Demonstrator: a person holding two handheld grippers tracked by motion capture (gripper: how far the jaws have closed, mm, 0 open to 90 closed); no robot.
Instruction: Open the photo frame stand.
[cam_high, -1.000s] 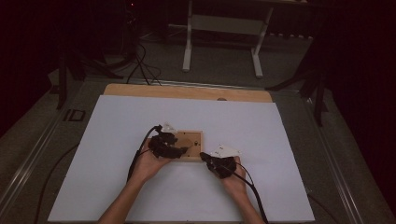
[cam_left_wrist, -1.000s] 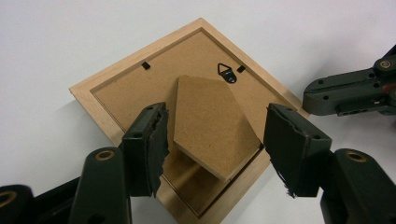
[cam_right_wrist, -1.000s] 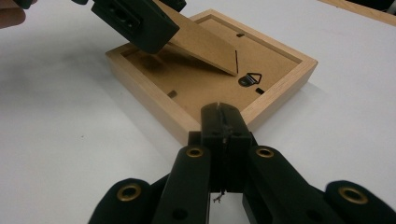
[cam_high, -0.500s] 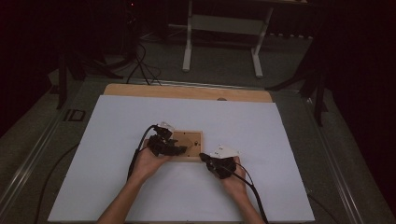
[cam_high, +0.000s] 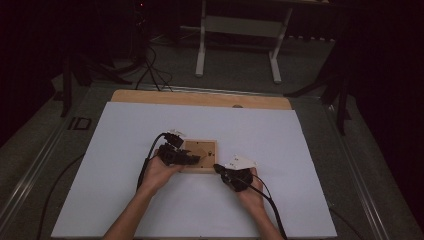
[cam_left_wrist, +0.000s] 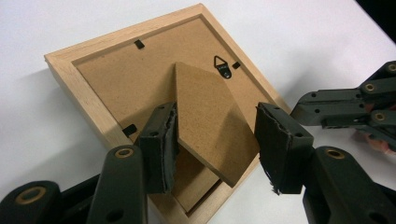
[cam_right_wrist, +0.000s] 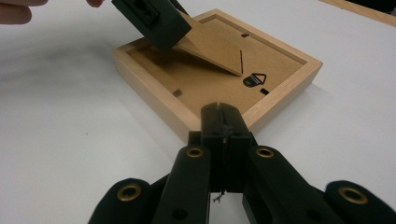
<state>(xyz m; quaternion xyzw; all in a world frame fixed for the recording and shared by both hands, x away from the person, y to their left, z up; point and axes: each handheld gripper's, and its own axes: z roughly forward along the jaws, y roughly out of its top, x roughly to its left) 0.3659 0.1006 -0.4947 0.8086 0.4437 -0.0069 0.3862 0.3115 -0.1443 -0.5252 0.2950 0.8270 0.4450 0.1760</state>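
The picture frame (cam_high: 199, 155) lay face down on the white bench (cam_high: 300, 150), its stand (cam_left_wrist: 212, 119) already lifted between the released left tool (cam_left_wrist: 215, 147), while the clenched, empty right tool (cam_right_wrist: 223, 126) pressed the frame's edge.

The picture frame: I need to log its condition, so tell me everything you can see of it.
The picture frame lies face down on the white table sheet, its back up. It looks like pale wood around a brown fibreboard backing, with small black tabs along the inner edge and a black triangular hanger. A hinged fibreboard stand is tilted up off the backing, between the open left gripper's fingers. The shut right gripper meets one corner of the frame.
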